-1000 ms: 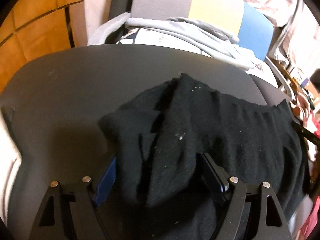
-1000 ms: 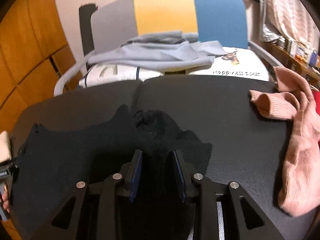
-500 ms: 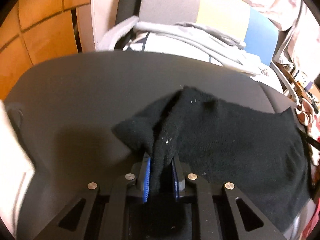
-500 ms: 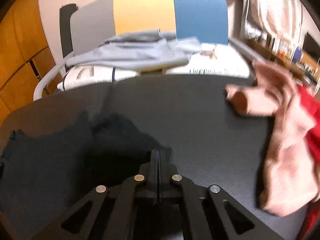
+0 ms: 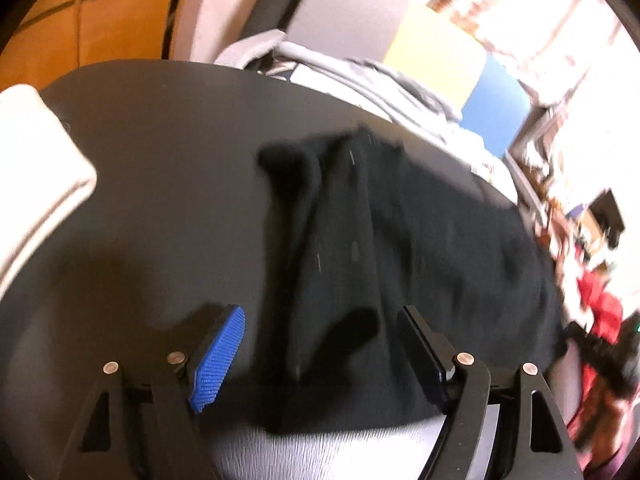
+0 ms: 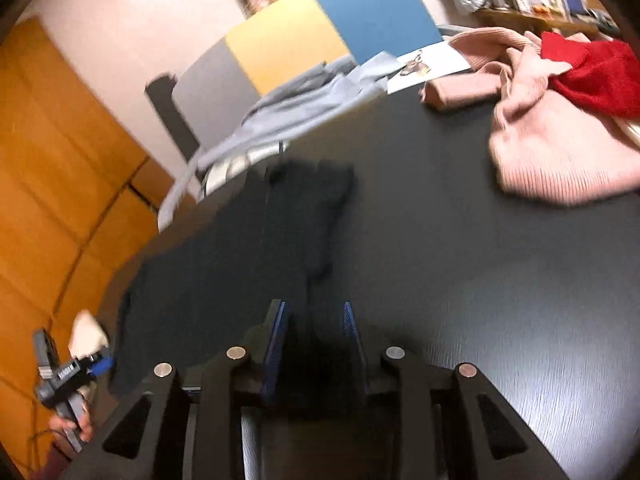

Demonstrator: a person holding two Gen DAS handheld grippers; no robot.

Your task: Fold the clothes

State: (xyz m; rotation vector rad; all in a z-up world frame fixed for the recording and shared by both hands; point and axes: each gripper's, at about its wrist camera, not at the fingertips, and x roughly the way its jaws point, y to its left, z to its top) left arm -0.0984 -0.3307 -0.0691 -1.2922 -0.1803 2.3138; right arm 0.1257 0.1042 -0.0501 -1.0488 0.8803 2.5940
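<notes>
A black knit garment (image 5: 400, 248) lies spread on the dark table (image 5: 160, 200), with a raised fold ridge running away from my left gripper (image 5: 320, 340). That gripper is open, and its blue pad (image 5: 218, 356) and dark finger stand on either side of the garment's near edge. In the right wrist view the same garment (image 6: 260, 248) stretches left from my right gripper (image 6: 314, 340), which is open with dark cloth lying between its fingers. The left gripper (image 6: 68, 376), held by a hand, shows at the lower left. Both views are motion-blurred.
A pink sweater (image 6: 552, 152) and a red garment (image 6: 592, 76) lie on the table's right side. A white folded cloth (image 5: 36, 168) sits at the left edge. Behind the table stands a grey, yellow and blue chair (image 6: 320, 36) holding grey clothing (image 6: 304, 108).
Half a second ago both grippers were shut on the black garment; now both are open and the cloth lies loose. Both cameras have swung and tilted.
</notes>
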